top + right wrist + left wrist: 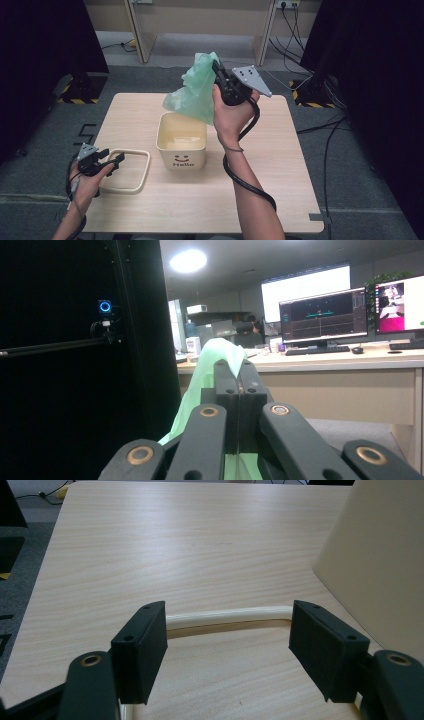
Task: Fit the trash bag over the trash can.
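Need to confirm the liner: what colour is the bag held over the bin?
Pale translucent green bag, clearest in the high view.

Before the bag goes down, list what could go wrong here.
1. The green bag is pinched by one edge in the right gripper and hangs bunched, so it may land crumpled on the bin rim.
2. The left gripper stands open over the loose rim frame, holding nothing, so the bin could shift.

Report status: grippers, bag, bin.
Right gripper shut on green bag, above bin. Left gripper open over ring frame. Nothing blocking bin.
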Available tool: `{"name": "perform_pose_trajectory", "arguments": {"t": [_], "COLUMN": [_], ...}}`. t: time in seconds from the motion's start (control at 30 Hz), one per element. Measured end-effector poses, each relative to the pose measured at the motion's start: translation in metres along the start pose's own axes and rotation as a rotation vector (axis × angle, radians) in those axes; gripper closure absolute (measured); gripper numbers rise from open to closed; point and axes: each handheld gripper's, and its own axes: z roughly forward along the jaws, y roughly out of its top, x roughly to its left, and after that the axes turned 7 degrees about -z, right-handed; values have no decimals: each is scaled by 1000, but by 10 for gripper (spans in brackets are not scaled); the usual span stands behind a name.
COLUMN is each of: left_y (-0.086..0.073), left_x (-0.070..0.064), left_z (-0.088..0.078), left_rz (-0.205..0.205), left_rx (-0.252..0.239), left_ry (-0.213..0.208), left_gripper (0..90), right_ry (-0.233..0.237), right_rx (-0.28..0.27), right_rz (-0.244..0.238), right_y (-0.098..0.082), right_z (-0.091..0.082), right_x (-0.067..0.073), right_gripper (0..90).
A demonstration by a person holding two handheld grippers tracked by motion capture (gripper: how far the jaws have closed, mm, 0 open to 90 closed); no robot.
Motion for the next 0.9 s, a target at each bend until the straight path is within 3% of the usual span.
{"name": "perform_pose_trajectory", "arguments": {"t": [0.9], "left_y": [0], "left_x": [0], "left_z": [0], "left_rz": [1], "left_rx": [0], "left_ry": [-2], "left_gripper": [307], "right_ry": [41], "right_rx": [2], "right_rz": [-7], "right_y": [1], "right_z": [8], "right_x": [21], "right_gripper": [900]}}
